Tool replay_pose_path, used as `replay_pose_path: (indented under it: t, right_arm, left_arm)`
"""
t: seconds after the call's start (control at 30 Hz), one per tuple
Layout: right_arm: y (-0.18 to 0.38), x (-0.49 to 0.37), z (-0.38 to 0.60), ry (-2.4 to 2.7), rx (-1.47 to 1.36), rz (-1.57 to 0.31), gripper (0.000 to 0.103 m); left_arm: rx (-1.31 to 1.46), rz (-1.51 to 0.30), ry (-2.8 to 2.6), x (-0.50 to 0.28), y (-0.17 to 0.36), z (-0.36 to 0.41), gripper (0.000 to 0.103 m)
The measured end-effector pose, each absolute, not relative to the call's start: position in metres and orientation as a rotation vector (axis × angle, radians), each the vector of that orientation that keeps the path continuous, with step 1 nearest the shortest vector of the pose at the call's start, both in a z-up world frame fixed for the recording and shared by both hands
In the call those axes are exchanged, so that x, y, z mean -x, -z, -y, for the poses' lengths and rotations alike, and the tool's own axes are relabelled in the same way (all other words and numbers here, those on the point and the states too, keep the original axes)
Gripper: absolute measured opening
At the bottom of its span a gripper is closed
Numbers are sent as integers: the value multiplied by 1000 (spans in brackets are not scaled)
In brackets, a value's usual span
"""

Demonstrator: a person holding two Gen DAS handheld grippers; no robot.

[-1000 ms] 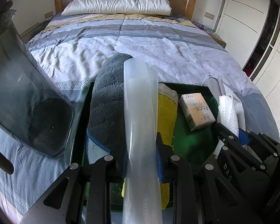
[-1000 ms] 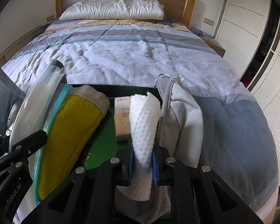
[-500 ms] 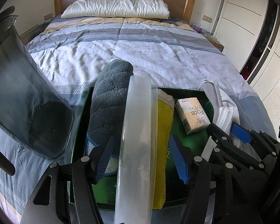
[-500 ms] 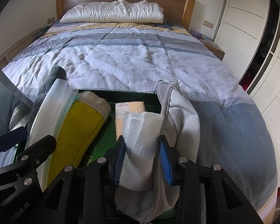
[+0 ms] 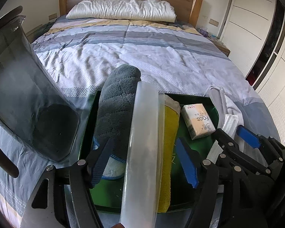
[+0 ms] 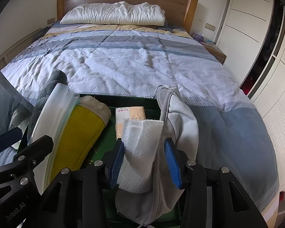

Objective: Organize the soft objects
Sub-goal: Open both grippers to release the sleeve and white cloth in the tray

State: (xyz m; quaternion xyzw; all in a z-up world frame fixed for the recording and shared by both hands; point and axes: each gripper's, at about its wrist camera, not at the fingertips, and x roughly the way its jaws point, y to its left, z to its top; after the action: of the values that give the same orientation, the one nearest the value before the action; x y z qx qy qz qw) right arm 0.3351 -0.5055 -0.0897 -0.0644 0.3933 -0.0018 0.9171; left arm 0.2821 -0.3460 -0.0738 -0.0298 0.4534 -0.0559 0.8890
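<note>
A dark green bin [image 5: 197, 146] sits at the foot of the bed. In it stand a grey fluffy towel [image 5: 117, 110], a translucent plastic pouch [image 5: 144, 152], a yellow towel [image 5: 170, 133], a tissue pack [image 5: 197, 121], a white waffle cloth [image 6: 142, 152] and a light grey cloth [image 6: 180, 117]. My left gripper [image 5: 144, 161] is open, its jaws wide on either side of the pouch. My right gripper [image 6: 145, 161] is open around the white cloth, which leans against the grey cloth.
A clear dark plastic lid [image 5: 28, 98] stands up at the left of the bin. The striped quilt [image 6: 133, 57] covers the bed, with a pillow [image 6: 114, 13] at the headboard. White wardrobe doors [image 6: 256, 28] line the right wall.
Both grippers have opened: the left let go of the plastic pouch, the right let go of the white cloth. Both have drawn back slightly.
</note>
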Motion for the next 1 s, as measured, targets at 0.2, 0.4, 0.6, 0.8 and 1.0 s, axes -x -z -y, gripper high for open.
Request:
replay_pose_path:
  t: [0.2,0.4,0.6,0.8,1.0]
  right_arm:
    - [84,-330,509,23,135,-789,58]
    - [74,-321,508,27,142,-776,68]
    - [63,-312,513,43,128,-758,87]
    - [58,-305,514,61,123,-753,101]
    - [57,-302,514,75,145,-732,103]
  left_arm:
    - [95,-945,114,-281,71,342,72]
    - [121,-945,105,-275,65,337,76]
    - [181,-956,84,-271,63,323,99]
    - [206,-956,86,-265,60,320,101]
    - [214,-957,80,-263,62,320,101]
